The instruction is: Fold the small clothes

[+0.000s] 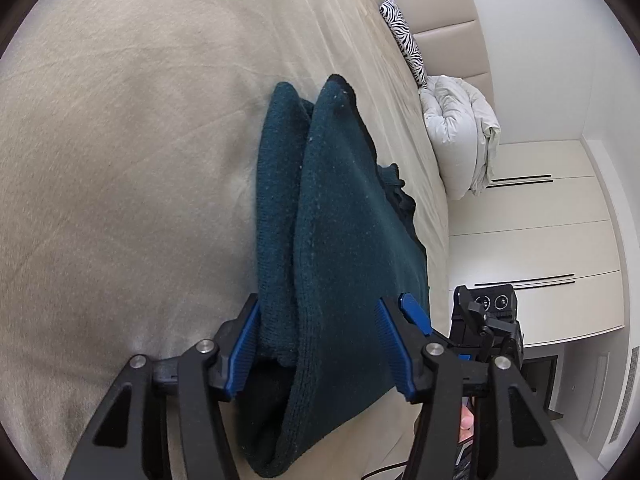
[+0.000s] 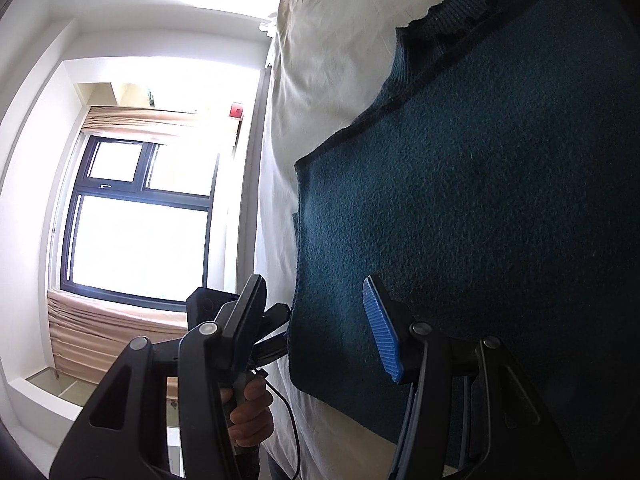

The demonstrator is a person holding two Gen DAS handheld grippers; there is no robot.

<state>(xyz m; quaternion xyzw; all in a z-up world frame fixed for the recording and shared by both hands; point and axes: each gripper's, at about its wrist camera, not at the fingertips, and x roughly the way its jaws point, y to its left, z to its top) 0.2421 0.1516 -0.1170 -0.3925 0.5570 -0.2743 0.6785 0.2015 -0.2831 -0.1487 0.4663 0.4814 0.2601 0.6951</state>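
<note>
A dark teal knitted garment (image 1: 340, 216) lies folded over on the beige bed sheet (image 1: 120, 160). My left gripper (image 1: 316, 344) has its jaws wide apart with a folded edge of the garment lying between the blue pads (image 1: 390, 336), not clamped. In the right wrist view the same garment (image 2: 460, 208) lies flat, its ribbed collar (image 2: 452, 12) at the top. My right gripper (image 2: 316, 332) is open, its jaws straddling the garment's near edge. The right gripper also shows in the left wrist view (image 1: 486, 328), just beyond the bed's edge.
A zebra-print pillow (image 1: 404, 36) and a rolled white duvet (image 1: 460, 132) lie at the bed's head by a padded headboard. White wardrobe doors (image 1: 540, 240) stand beside the bed. A window with beige curtains (image 2: 136, 208) faces the bed's other side.
</note>
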